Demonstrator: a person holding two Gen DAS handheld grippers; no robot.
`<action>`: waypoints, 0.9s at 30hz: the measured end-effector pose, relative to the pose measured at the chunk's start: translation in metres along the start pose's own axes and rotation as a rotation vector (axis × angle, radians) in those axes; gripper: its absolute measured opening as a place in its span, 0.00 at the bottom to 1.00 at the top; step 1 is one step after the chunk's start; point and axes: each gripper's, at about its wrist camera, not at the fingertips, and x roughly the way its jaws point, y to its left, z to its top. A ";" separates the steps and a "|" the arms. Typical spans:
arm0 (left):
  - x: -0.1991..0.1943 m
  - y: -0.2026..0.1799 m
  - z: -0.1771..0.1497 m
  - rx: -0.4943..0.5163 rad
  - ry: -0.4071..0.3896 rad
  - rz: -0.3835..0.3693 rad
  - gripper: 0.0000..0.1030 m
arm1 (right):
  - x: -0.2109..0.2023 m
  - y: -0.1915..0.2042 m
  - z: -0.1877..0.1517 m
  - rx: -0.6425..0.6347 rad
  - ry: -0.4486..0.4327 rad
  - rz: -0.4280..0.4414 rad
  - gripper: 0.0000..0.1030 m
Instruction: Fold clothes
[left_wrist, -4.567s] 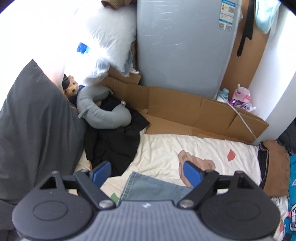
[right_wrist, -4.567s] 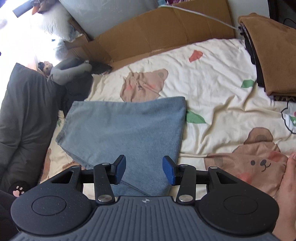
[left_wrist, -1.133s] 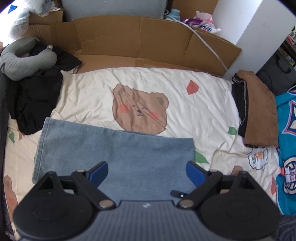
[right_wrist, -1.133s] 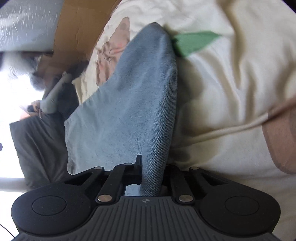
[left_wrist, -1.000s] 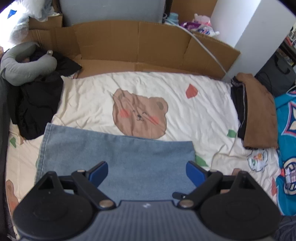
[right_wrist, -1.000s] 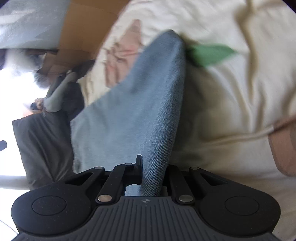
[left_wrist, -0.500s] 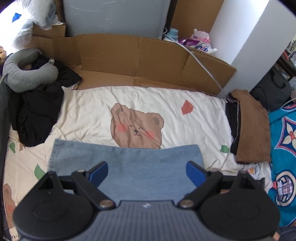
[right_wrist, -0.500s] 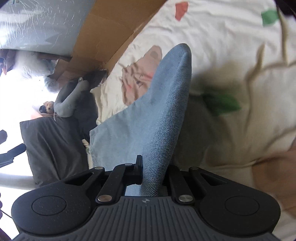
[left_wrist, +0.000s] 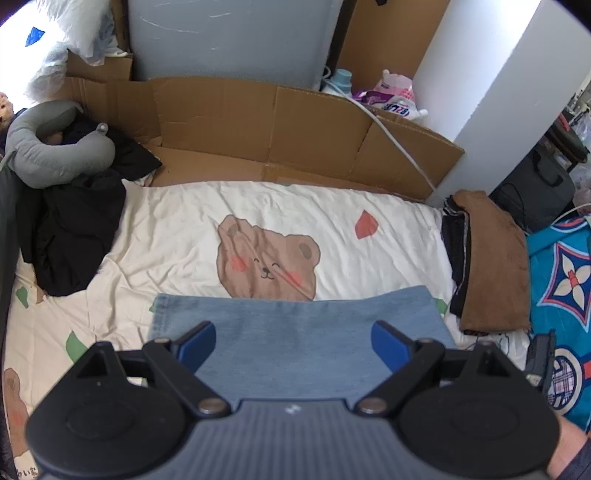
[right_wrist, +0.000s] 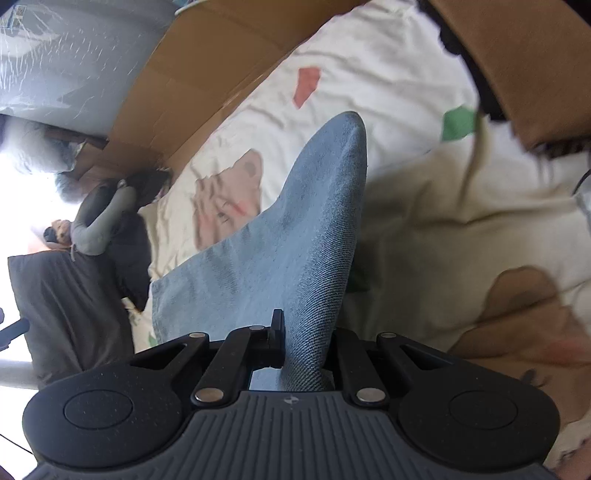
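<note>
Right gripper (right_wrist: 303, 354) stays clamped on the near right corner of the blue denim garment (left_wrist: 295, 343), lifting that edge higher off the bed sheet (left_wrist: 332, 206) than half a second ago, so the fabric stands up as a tall ridge. Left gripper (left_wrist: 293, 338) hovers with its jaws spread wide and empty above the denim, which now shows narrower along the sheet's near edge.

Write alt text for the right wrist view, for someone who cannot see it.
The right gripper is clamped shut on the edge of a folded blue denim garment, lifting that side off a cream bedsheet with bear prints. Behind lie flattened cardboard, a grey neck pillow and a dark grey pillow.
</note>
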 end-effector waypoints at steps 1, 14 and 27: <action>-0.001 0.000 0.000 0.000 -0.002 -0.001 0.90 | -0.004 -0.002 0.003 -0.001 -0.003 -0.006 0.05; -0.001 0.002 -0.006 0.013 0.007 0.001 0.90 | -0.013 -0.065 0.021 0.110 -0.047 -0.064 0.05; 0.004 -0.015 -0.016 0.060 0.028 -0.003 0.90 | -0.003 -0.148 -0.031 0.297 -0.121 0.092 0.36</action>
